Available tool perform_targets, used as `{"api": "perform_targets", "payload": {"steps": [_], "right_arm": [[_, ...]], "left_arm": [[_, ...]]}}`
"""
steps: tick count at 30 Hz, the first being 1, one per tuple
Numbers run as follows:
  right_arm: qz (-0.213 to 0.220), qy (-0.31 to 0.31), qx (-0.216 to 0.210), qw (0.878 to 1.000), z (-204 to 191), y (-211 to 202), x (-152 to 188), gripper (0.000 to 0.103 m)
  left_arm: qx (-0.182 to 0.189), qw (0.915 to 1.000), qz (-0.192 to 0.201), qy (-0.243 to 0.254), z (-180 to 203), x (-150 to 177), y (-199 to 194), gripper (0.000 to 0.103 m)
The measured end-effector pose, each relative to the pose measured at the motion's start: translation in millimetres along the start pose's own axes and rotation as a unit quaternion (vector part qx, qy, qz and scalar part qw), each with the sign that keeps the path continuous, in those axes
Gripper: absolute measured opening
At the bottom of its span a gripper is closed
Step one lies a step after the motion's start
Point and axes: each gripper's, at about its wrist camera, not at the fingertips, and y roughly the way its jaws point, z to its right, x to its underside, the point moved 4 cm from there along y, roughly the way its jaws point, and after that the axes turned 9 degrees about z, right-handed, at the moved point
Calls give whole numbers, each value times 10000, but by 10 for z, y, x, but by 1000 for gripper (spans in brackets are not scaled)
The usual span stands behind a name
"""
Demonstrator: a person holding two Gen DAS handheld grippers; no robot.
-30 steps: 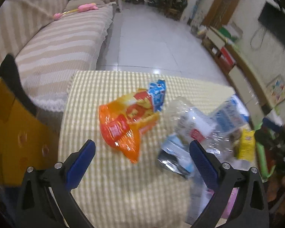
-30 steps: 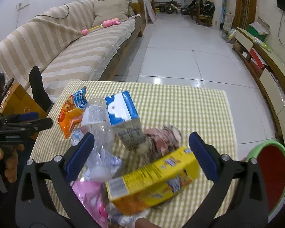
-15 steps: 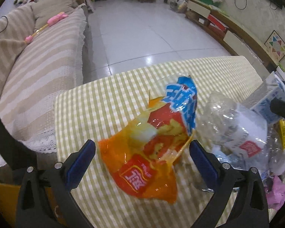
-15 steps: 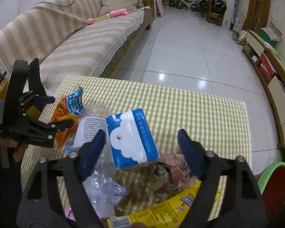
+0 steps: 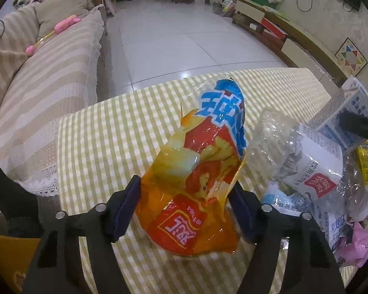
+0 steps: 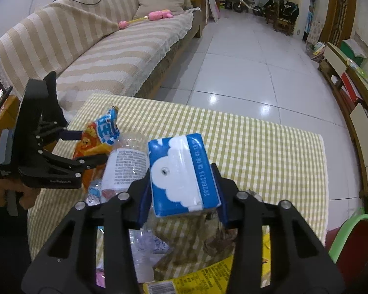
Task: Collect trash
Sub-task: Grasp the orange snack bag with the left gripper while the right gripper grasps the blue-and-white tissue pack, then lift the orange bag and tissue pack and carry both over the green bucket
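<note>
Left tool [image 5: 184,205] just closing around chip bag [image 5: 198,171]; right tool [image 6: 181,193] clamps carton [image 6: 181,174]. Slick bag may slip.

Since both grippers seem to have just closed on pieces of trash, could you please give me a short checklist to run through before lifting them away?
1. Right gripper on the blue and white carton: jaws have just been closing and the pads press both its sides. Ok.
2. Left gripper on the orange snack bag: jaws have just been closing and the bag lies between the pads; whether the grip is firm, cannot tell.
3. Crushed clear bottle free of the bag: it lies right beside it; cannot tell.
4. Grippers apart from each other: ok.
5. Green-rimmed bin in sight: ok, at the table's right edge.
</note>
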Motion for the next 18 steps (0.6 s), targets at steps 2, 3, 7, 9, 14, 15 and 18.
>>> {"api": "perform_targets", "payload": {"steps": [2,3,7,9,14,15,18], "right_arm": [[55,-46,5,10000,-11,-55,-30,41],[76,-56,5,10000,-10,-75,-47,41],[184,-79,48,9998,-4,-199,-97,38],[230,-78,60,9997,-4,-254,-124,38],[369,-53,74,9993,-1,-415,-193,38],[398,-55,82,9992,-6,-454,-201,38],[468,-40,76,9989,-30,-570,-219,38]], "left_arm": [[24,10000,-17,-55,10,17,-23,59],[11,10000,-13,-94,18,17,-44,55],[-71,9996,57,-253,20,21,-154,51],[-106,9994,123,-305,13,8,-237,51],[-101,9986,354,-384,61,-7,-489,51],[-97,9983,417,-408,81,-13,-564,51],[-49,9972,543,-521,141,-14,-756,51]]}}
